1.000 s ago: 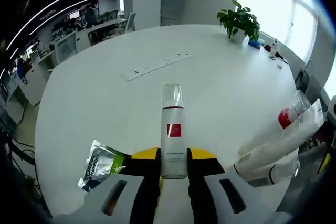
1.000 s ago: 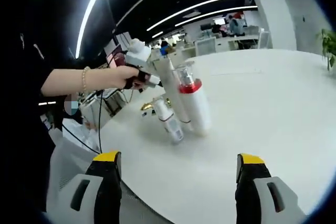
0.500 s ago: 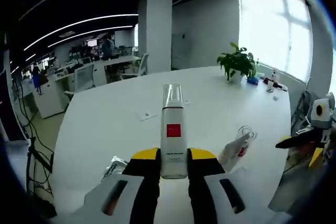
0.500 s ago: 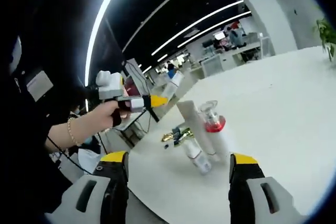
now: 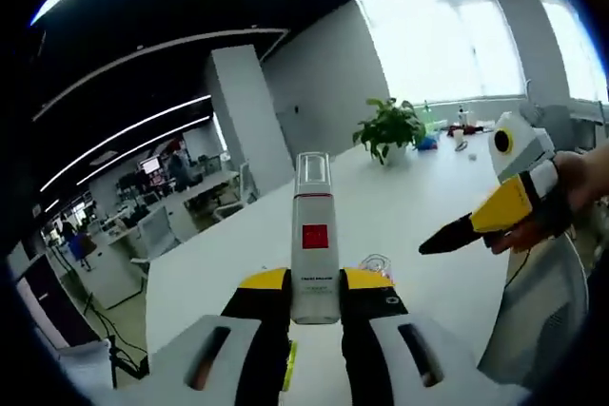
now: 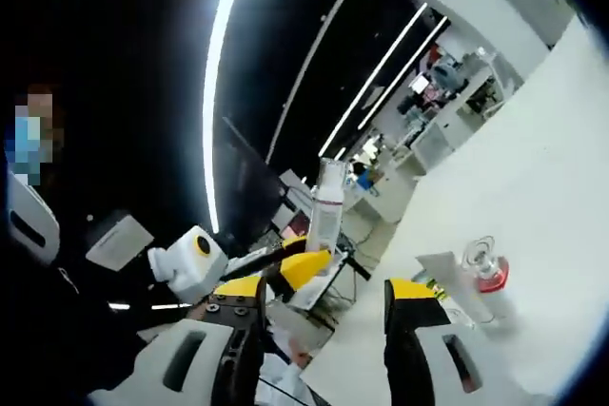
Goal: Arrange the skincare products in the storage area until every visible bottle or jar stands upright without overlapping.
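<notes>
The left claw [image 5: 315, 306] is clamped on a tall white bottle [image 5: 314, 235]. The bottle has a clear cap and a red square on its front. It stands straight up between the two jaws, lifted above the round white worktop [image 5: 400, 211].

In the left gripper view, a small bottle with a clear top [image 5: 374, 264] peeks out just behind the right jaw. A green potted plant [image 5: 388, 127] sits far back on the worktop near the bright windows. The right claw [image 5: 461, 228] comes in from the right side, with a hand [image 5: 561, 202] wrapped around it. Its yellow and black tips look close together, but I cannot tell for sure from here.

In the right gripper view, the right claw [image 6: 319, 316] has its two jaws apart, with nothing between them. The left claw [image 6: 285, 268] shows beyond them, holding the white bottle [image 6: 327, 204] up in the air. Down on the worktop [image 6: 533, 187], a short bottle with a red ring and a clear cap [image 6: 482, 268] stands next to a white tube [image 6: 442, 278]. The two are touching or very near each other.
</notes>
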### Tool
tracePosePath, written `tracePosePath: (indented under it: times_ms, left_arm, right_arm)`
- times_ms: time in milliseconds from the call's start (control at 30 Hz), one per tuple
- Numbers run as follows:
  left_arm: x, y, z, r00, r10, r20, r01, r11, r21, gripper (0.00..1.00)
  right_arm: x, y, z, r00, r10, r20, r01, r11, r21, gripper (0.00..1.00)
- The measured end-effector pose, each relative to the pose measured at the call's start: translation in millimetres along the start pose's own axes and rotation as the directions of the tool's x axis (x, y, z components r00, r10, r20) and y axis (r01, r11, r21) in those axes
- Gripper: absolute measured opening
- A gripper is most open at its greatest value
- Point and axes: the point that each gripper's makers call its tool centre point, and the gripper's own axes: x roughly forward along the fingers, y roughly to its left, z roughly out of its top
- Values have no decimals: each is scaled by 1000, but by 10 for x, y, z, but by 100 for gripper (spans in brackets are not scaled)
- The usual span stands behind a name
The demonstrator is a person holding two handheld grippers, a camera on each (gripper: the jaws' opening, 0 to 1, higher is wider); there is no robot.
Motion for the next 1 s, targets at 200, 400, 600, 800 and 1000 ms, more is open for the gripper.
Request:
tracePosePath:
  times_ms: [200,400,600,800,1000]
  left_arm:
    - [-193,-216,172,1000,5,25,-6,999,54,20]
    - [-326,-400,225,999,-17,42,14,997,73,20]
    - [-459,-462,214,1000,-7,30,3,991,134,20]
    - [-525,-489,160,1000,8,10,-9,988,151,20]
    - [-552,-519,171,1000,3,16,-5,993,120,20]
  right_arm:
    - [132,210,78,997,65,32,-67,997,36,52]
    - [221,304,161,991,98,91,-109,986,123,52]
    - [236,373,124,990,106,92,-116,988,105,37]
    - [206,454,81,988,127,87,-135,986,95,26]
    - [190,527,78,986,145,85,-151,985,77,14]
